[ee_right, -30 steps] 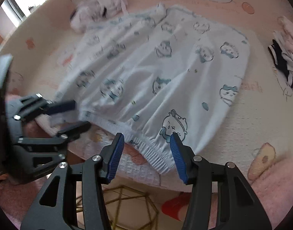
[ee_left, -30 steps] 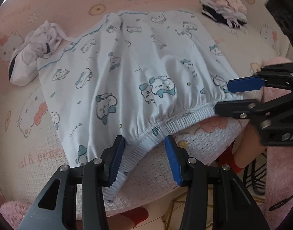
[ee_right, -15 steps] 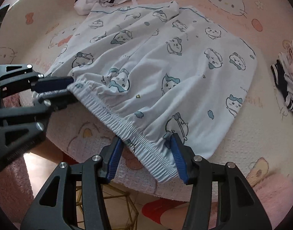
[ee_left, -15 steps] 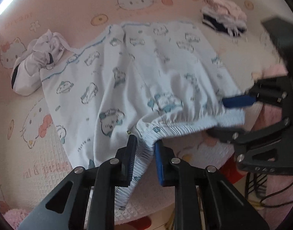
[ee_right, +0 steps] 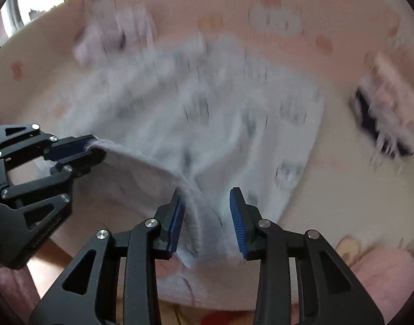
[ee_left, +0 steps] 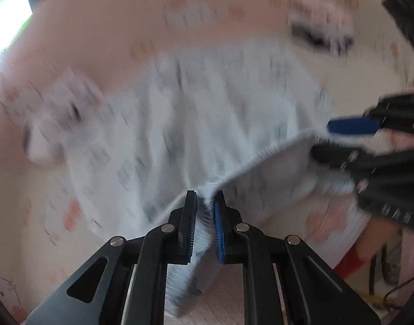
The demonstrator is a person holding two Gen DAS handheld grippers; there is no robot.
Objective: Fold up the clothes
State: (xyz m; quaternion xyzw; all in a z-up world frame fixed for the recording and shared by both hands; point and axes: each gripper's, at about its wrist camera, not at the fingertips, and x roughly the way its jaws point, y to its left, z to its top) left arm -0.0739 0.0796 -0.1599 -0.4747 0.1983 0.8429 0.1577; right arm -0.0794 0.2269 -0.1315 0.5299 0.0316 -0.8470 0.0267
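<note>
A pale blue garment (ee_left: 207, 113) with cartoon prints and an elastic waistband lies spread on the pink bed; both views are motion-blurred. My left gripper (ee_left: 205, 203) is shut on the waistband near its left end, and it also shows in the right wrist view (ee_right: 93, 149). My right gripper (ee_right: 207, 203) has its jaws apart around the waistband's right part, with cloth between the pads. In the left wrist view the right gripper (ee_left: 323, 140) straddles the raised waistband edge.
A crumpled white garment (ee_left: 61, 113) lies on the bed left of the blue one. A stack of folded clothes (ee_left: 320, 29) sits at the back right, also in the right wrist view (ee_right: 383, 113). The bed edge (ee_right: 207, 298) is just below the grippers.
My left gripper has closed tighter on the waistband and lifted it. The waistband now hangs raised between both grippers. Both cameras are moving fast, so the views are blurred.
</note>
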